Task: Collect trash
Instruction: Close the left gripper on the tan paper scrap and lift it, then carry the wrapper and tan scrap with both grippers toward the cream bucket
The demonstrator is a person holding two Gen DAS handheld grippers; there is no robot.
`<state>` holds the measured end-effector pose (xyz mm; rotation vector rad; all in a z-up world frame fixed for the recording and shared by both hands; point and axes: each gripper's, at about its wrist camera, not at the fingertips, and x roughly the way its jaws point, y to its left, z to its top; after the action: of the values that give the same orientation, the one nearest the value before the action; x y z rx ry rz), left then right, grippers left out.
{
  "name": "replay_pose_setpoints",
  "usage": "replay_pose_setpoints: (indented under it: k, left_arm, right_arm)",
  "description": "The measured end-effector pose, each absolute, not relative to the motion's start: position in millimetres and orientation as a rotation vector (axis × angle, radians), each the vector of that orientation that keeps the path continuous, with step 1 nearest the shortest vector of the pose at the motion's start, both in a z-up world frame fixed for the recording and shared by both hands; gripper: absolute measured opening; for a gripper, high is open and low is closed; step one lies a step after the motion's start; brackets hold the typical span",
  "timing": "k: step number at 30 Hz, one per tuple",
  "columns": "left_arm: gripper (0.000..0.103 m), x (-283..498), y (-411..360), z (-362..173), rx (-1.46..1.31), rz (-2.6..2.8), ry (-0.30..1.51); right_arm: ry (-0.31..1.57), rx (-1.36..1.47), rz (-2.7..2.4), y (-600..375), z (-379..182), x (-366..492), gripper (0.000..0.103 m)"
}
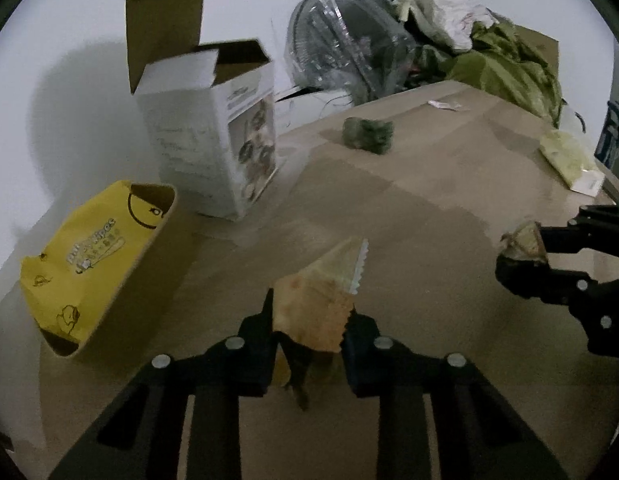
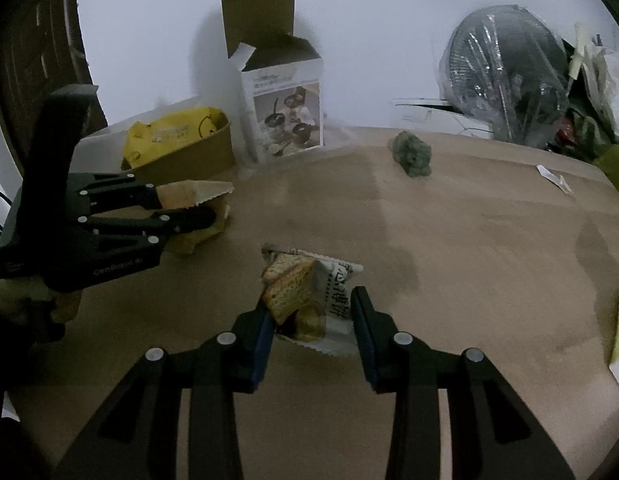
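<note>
Here each gripper [image 1: 311,312] [image 2: 313,312] clamps a snack wrapper [image 1: 317,300] [image 2: 333,304] above the table [image 1: 429,208]

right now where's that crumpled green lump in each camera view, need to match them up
Left wrist view: the crumpled green lump lies on the tan table, above centre and a little right, in front of the plastic-wrapped fan.
Right wrist view: the lump sits near the table's far edge, right of centre, between the box and the fan.
Shared landmark: the open white box, left of the lump in both.
</note>
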<state>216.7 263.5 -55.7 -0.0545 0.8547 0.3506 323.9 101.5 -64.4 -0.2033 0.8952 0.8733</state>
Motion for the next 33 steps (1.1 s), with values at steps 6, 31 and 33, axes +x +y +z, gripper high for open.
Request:
replay_pose_setpoints:
  k: [6, 31, 33]
  left_arm:
    - [0.024, 197, 235, -36, -0.058, 0.327, 0.804]
    - [0.024, 158, 130, -7, 0.013, 0.113, 0.731]
    - [0.024, 157, 124, -6, 0.017, 0.101, 0.727]
  right_arm:
    - [0.895, -0.172, 0.846, 77, -59, 307, 0.035]
    - [0.896, -0.14, 0.724, -4, -43, 239, 0.035]
    - [0.896, -0.136, 0.713, -9, -42, 235, 0.035]
